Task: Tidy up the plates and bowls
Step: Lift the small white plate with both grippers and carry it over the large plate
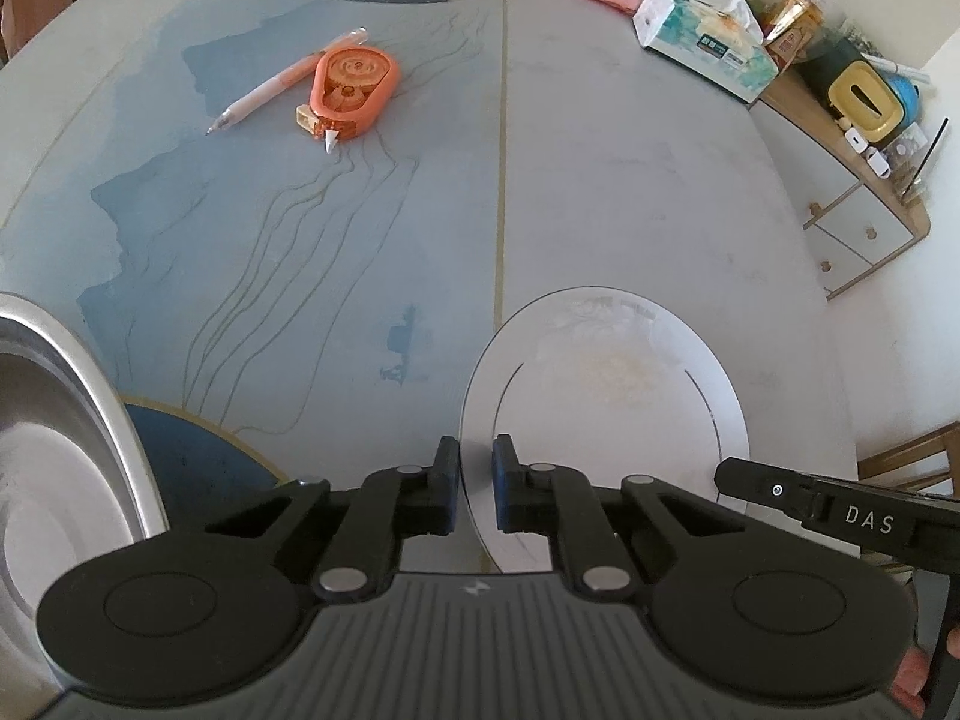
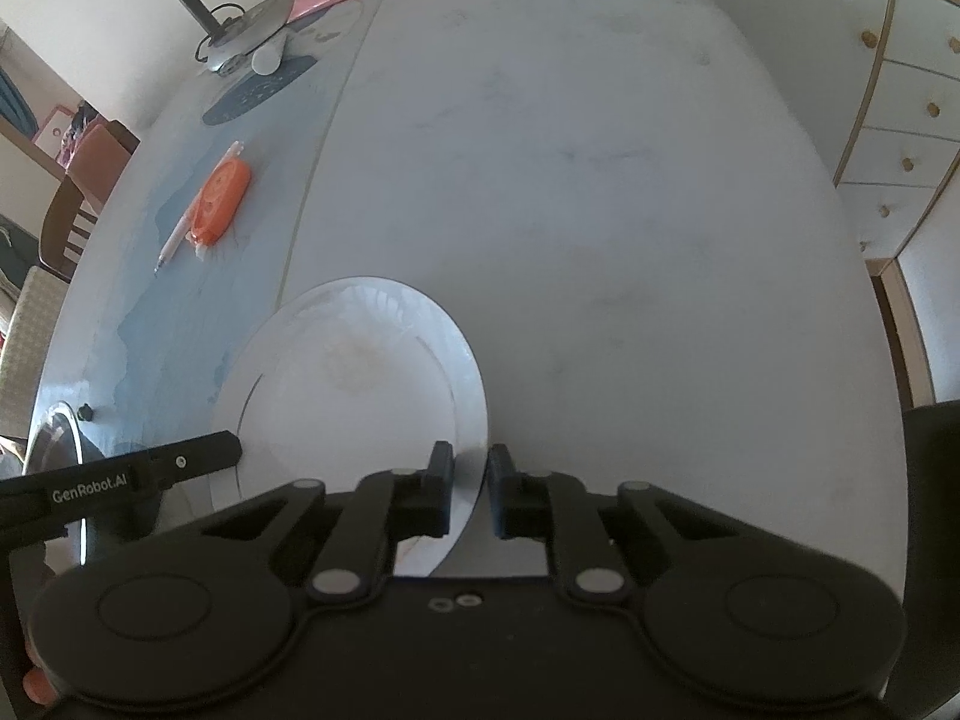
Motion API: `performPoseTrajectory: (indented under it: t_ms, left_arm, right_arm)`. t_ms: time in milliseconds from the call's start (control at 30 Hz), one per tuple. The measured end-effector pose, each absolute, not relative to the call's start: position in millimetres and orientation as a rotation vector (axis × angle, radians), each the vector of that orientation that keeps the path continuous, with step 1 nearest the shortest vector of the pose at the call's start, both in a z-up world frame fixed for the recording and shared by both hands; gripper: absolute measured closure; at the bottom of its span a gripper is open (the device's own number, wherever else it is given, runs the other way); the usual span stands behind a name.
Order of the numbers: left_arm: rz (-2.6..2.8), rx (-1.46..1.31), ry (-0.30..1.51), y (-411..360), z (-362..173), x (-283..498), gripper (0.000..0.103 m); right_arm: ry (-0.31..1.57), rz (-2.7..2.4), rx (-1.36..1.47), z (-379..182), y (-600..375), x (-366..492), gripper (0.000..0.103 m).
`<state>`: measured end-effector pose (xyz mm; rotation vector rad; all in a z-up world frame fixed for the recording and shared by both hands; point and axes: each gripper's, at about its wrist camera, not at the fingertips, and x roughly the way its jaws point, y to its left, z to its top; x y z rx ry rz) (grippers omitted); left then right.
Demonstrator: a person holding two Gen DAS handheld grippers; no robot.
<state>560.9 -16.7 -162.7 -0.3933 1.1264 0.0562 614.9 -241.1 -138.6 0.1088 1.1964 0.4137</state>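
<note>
Pinching opposite rims of the white plate [image 1: 606, 384], the left gripper [image 1: 476, 483] and right gripper [image 2: 470, 483] are both clamped on it — looks stiff, slick, breakable, so lift evenly.

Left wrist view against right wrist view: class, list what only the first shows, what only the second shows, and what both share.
Only the left wrist view: the tissue box and the wide rim of a steel bowl at the left edge.
Only the right wrist view: the desk lamp at the table's far end.
Both: the white plate, gripped at opposite edges by the left gripper and right gripper, plus the orange correction tape and pen.
</note>
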Motion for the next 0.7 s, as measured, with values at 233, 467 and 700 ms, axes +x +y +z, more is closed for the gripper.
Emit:
performPoseTrajectory:
  t_ms: [233, 467, 700]
  left_arm:
    - [0.050, -0.373, 1.118, -26, -156, 554, 0.093]
    - [0.046, -0.369, 1.108, -37, -142, 538, 0.093]
    - [0.038, -0.365, 1.101, -51, -128, 513, 0.093]
  right_arm:
    - [1.179, 0.409, 0.095, -134, -244, 606, 0.090]
    - [1.167, 0.415, 0.091, -122, -254, 589, 0.091]
    - [1.153, 0.422, 0.094, -106, -269, 566, 0.091]
